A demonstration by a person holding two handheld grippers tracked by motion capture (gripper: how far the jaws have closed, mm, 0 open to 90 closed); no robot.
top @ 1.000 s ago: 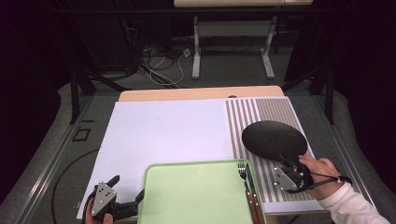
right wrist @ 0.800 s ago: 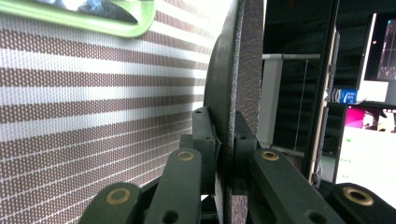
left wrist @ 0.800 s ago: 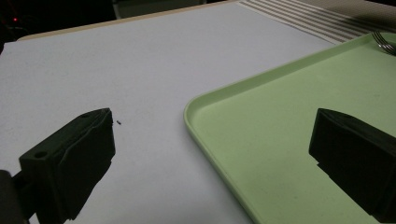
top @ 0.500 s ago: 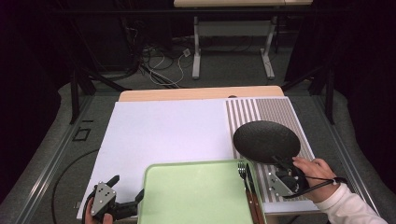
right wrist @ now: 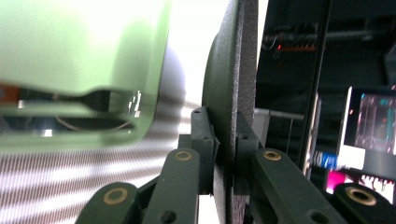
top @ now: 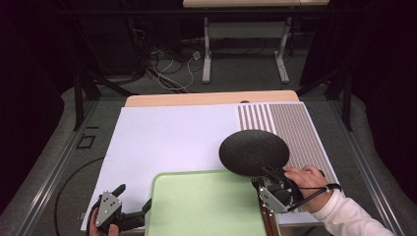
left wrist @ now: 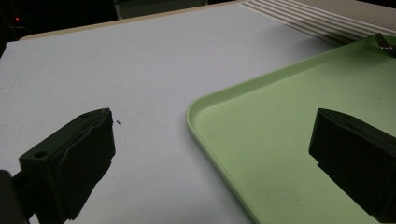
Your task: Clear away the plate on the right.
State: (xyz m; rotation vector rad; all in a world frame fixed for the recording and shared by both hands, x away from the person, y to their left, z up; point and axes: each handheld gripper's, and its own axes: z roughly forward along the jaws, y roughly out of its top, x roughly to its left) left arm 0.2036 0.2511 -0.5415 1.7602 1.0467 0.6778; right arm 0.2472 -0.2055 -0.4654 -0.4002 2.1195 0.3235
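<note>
Item: black plate (top: 253,152), right of table | right hand-held gripper (top: 272,183) clamped on its near rim | change: carried leftward to green tray (top: 206,206), placement pending | left hand-held gripper (top: 134,202) wide open, empty.

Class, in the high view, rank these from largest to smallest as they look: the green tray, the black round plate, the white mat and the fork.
1. White rectangular mat, largest.
2. Pale green plastic tray, though the frame's bottom edge cuts it off.
3. Black round plate.
4. Metal fork, smallest; partly hidden, so unsure.
</note>
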